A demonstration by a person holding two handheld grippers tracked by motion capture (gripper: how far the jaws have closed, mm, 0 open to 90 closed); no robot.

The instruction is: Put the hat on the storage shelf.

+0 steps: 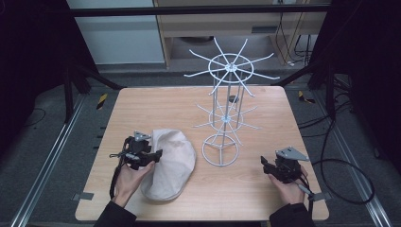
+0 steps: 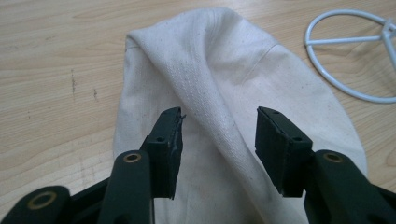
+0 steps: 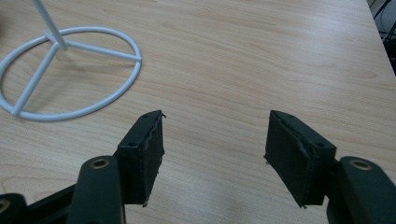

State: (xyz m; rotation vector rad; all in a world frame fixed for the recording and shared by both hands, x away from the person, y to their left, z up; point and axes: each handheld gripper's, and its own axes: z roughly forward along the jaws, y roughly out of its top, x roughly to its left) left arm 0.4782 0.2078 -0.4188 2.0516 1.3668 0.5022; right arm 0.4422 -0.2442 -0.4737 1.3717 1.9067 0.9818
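I see the cream cloth cap (image 1: 169, 163) lying flat on the bench (image 1: 265, 189), at about 9 o'clock from the white wire rack (image 1: 226, 113) base and just beside it. Left claw (image 2: 218, 140) is over the cap, jaws apart astride a raised fold, pads not pressing it. Right claw (image 3: 215, 149) sits released over bare wood at the rack's 4 o'clock, nothing between its jaws.
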